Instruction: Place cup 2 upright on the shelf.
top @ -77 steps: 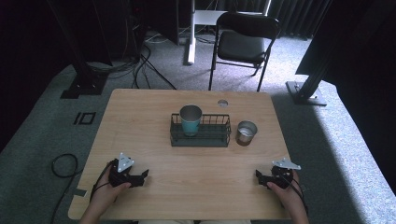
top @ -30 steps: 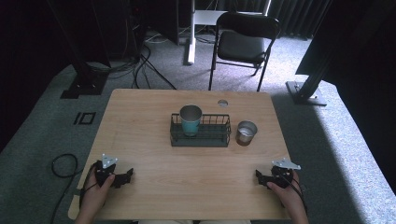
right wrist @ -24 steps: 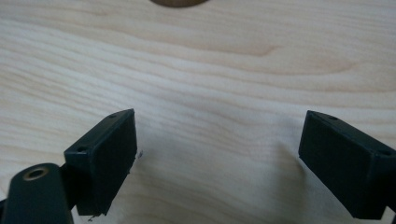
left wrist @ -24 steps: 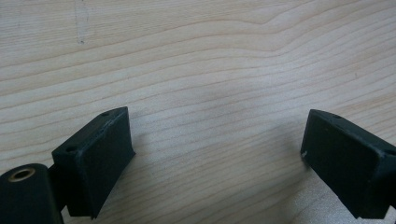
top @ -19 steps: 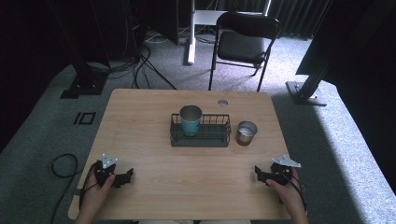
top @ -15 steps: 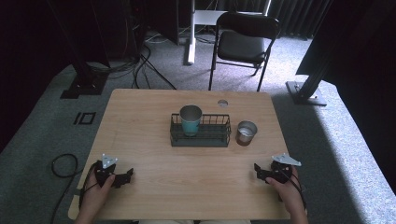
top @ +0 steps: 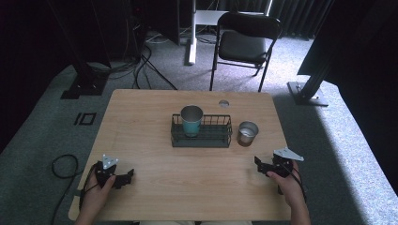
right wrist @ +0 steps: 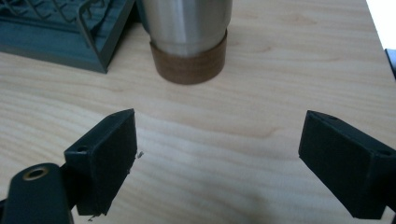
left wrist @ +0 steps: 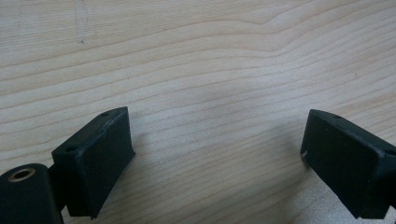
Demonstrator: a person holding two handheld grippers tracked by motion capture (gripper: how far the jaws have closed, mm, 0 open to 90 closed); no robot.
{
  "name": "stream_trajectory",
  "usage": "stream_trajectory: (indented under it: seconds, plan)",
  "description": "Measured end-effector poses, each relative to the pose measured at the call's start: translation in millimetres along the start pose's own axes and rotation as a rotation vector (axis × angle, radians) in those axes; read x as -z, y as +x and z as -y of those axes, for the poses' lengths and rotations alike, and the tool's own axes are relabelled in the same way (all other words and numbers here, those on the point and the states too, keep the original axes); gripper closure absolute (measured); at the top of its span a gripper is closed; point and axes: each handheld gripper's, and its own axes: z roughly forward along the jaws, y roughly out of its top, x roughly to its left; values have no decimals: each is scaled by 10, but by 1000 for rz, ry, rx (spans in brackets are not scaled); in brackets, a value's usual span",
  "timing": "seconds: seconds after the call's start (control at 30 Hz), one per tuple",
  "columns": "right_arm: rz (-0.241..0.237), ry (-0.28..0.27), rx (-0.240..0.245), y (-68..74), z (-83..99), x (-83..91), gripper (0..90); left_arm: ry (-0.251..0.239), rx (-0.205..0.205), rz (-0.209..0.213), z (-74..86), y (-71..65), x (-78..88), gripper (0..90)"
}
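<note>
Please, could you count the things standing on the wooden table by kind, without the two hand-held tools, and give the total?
Cups: 2, a teal cup with a metal rim standing in the rack and a steel cup with a brown base beside it on the table.
Racks: 1, a dark green wire rack.
Total: 3

A light wooden bench [top: 141, 117] stands on grey carpet floor [top: 338, 140]. Behind it, at the upper middle of the frame, is a black folding metal chair [top: 244, 44]. Black cables [top: 141, 61] lie at the upper left. Dark curtains [top: 300, 14] hang at the top. Light falls at the right.
</note>
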Motion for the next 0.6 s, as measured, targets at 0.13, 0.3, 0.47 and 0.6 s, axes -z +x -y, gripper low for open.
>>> stream_trajectory:
  seconds: [0.13, 0.3, 0.47, 0.6]
  plan:
    - [2, -13, -1, -21, -38, -48, 112, 0, 0, 0, 0, -1, 0, 95]
    - [7, -46, 13, -30, -95, -107, 112, 0, 0, 0, 0, -1, 0, 95]
    - [-8, -64, 21, -19, -180, -155, 112, 0, 0, 0, 0, -1, 0, 95]
    - [-16, -78, 27, -3, -240, -187, 112, 0, 0, 0, 0, -1, 0, 96]
